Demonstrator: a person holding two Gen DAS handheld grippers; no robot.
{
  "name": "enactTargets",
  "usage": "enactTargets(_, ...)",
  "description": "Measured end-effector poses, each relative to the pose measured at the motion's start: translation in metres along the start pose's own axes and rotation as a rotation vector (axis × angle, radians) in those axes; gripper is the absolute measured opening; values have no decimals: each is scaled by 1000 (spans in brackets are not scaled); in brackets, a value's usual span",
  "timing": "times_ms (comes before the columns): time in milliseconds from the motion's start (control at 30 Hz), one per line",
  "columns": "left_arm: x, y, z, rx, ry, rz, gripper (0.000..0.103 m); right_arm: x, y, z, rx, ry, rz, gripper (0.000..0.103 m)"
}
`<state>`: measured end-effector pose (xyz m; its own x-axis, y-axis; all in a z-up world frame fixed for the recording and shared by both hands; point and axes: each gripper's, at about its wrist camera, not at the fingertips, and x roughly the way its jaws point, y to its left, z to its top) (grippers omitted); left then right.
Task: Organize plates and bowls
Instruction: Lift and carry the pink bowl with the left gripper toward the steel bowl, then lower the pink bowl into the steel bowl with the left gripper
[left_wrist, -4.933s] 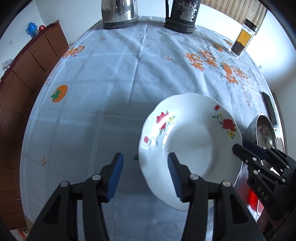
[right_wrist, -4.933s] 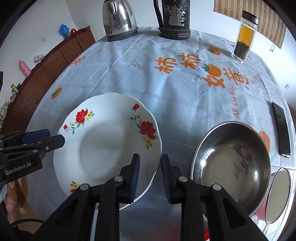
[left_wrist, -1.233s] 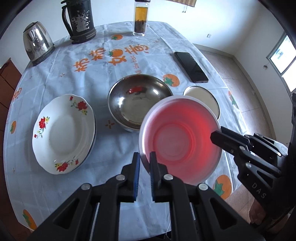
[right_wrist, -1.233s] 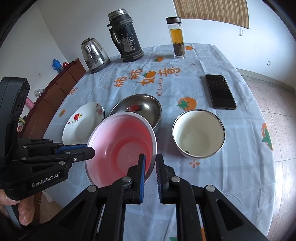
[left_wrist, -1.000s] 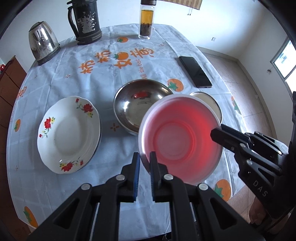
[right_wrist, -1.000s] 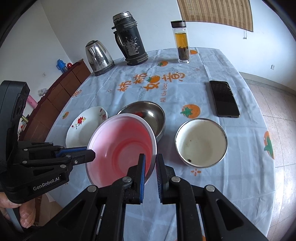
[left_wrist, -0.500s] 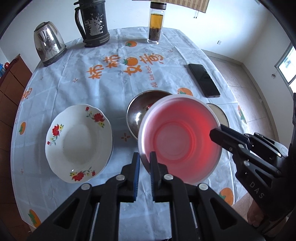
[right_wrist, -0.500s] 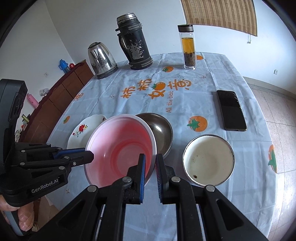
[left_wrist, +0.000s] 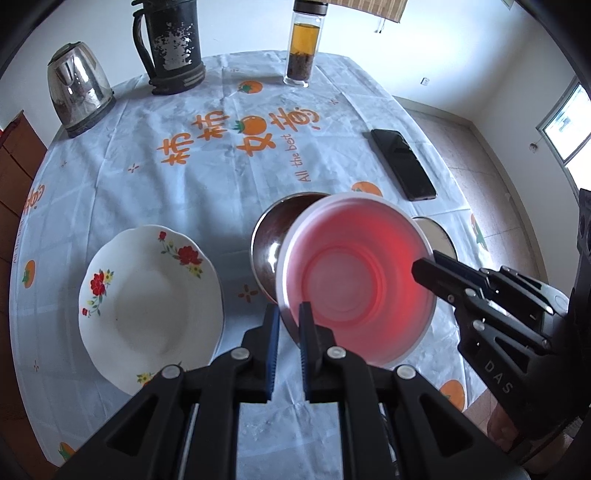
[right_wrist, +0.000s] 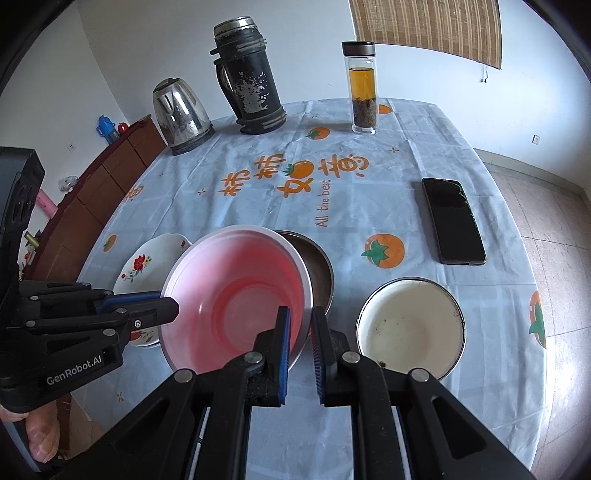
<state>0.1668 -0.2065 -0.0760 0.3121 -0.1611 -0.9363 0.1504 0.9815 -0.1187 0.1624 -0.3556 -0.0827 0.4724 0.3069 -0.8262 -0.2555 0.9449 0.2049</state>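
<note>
Both jaws clamped on pink bowl (left_wrist: 356, 284) rim, opposite sides, mouth facing up

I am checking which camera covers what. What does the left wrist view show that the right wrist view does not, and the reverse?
Only the left wrist view shows the whole floral plate and a window at the right edge.

Only the right wrist view shows the whole white enamel bowl, the bamboo blind and the wooden cabinet with small items on it.

Both show the pink bowl, held at opposite rims by the left gripper and right gripper, above the steel bowl, plus the kettle, black flask, tea bottle and phone.
</note>
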Motion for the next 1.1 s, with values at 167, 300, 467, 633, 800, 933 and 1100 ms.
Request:
enactTargets(167,3,6,5,6,4,-3,8,6,4,5,6,5,-7,12)
enactTargets(300,4,9,9,12,3,-8,8,10,6,9,10,8,-18,12)
enactTargets(467,5,12,14,16,3,-21,8,13,8,13,11,11,-30,12)
enactTargets(633,7,13,18,15,1,-38,7,15,6,15,14,16,-44,12)
enactTargets(800,8,13,20,14,0,-45,7,17,4,17,16,18,-54,12)
enactTargets(933,9,14,21,13,0,-45,7,18,4,19,18,18,-56,12)
enactTargets(1100,10,15,23,12,-2,-44,7,19,4,19,19,19,-60,12)
